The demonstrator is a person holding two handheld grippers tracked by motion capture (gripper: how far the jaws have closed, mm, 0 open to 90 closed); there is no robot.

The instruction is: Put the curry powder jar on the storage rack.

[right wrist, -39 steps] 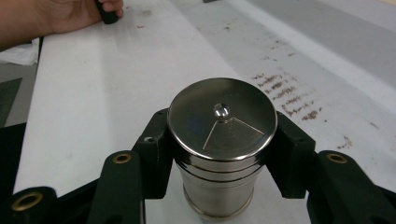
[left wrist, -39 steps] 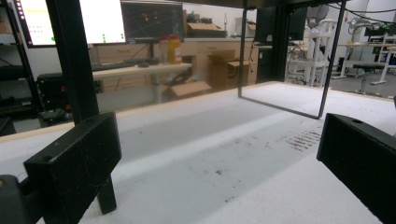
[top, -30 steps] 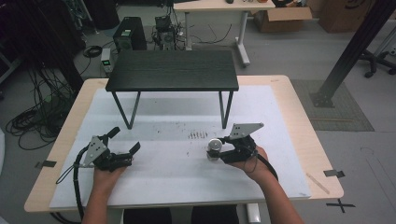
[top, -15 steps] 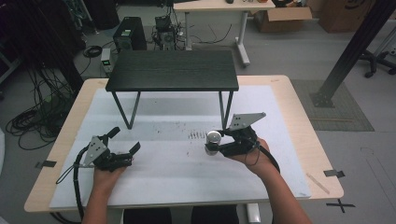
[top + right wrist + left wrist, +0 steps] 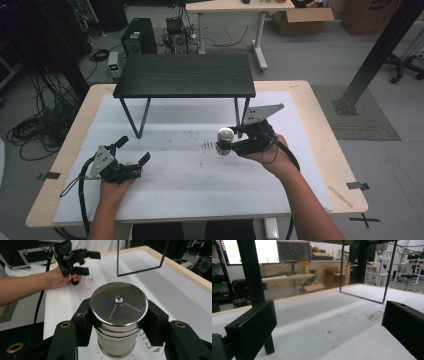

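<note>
Between the right tongs, a steel canister sits clamped upright.

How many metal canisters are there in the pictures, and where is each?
1. The metal canister is clamped upright between the right gripper jaws, lifted just over the white table cover, in front of the black shelf. Another behind the shelf top could be hidden.
</note>
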